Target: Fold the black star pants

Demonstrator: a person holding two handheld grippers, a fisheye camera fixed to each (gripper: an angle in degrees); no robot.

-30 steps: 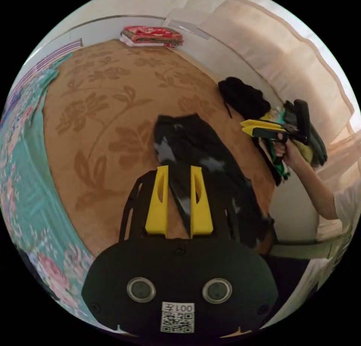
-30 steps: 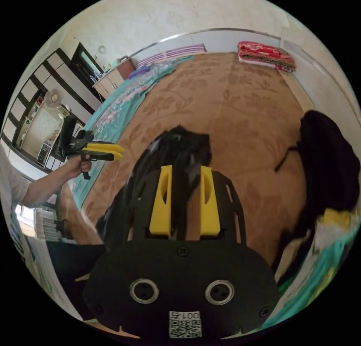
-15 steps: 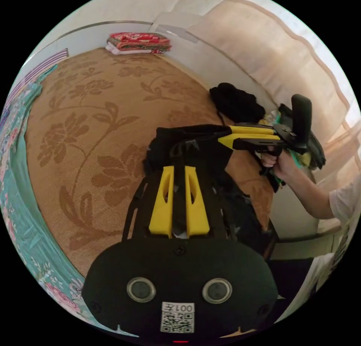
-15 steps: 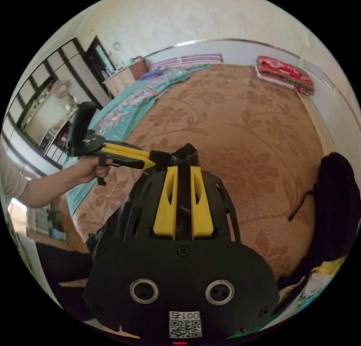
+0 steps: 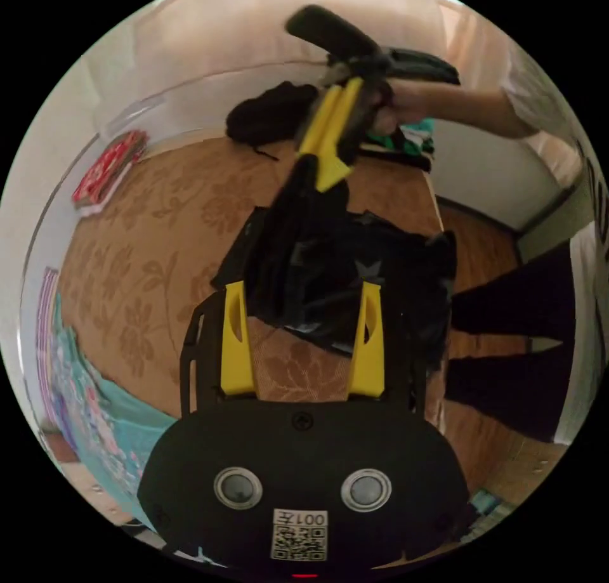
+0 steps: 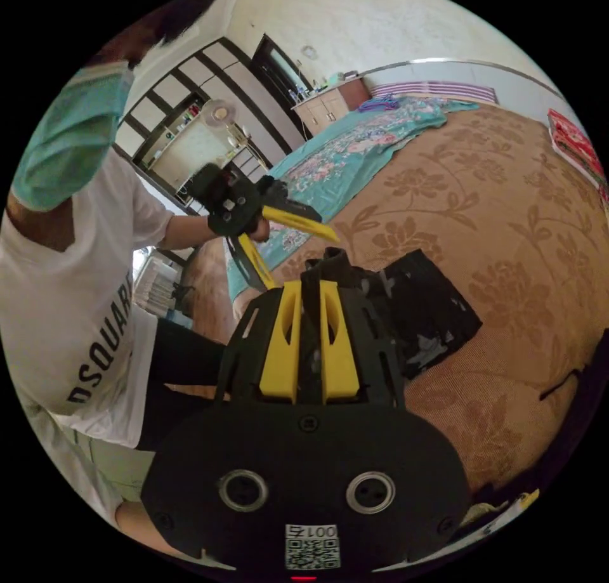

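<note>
- Right gripper view takes in the big surface first: a bed under a brown floral mat (image 6: pixel 444 183), with a teal flowered sheet (image 6: pixel 355 145) spread along its far side.
- Next down in size, the black star pants (image 6: pixel 419 316) lie on that mat near the bed's edge, bunched into a rough folded block, pale stars showing on the dark cloth.
- Left gripper view shows the same pants (image 5: pixel 355 272) directly ahead, with one end pulled up off the mat into a taut peak.
- A dark heap of other clothes (image 5: pixel 273 110) sits beyond them by the wall, and a red folded bundle (image 5: pixel 108 170) lies well apart at the mat's far side.
- Right claw (image 5: pixel 323 158) comes in from above, clenched on that lifted peak of black fabric; in its own view the right claw (image 6: pixel 309 335) has cloth squeezed between both yellow jaws.
- Left claw (image 5: pixel 303 335) is released, jaws spread wide, nothing between them, hovering just short of the pants' near edge.
- Handling call: this looks like light, limp, slightly slick fabric that will sag and slide, so the better hold is probably a hem or waistband corner, both claws pinching the doubled edges.
</note>
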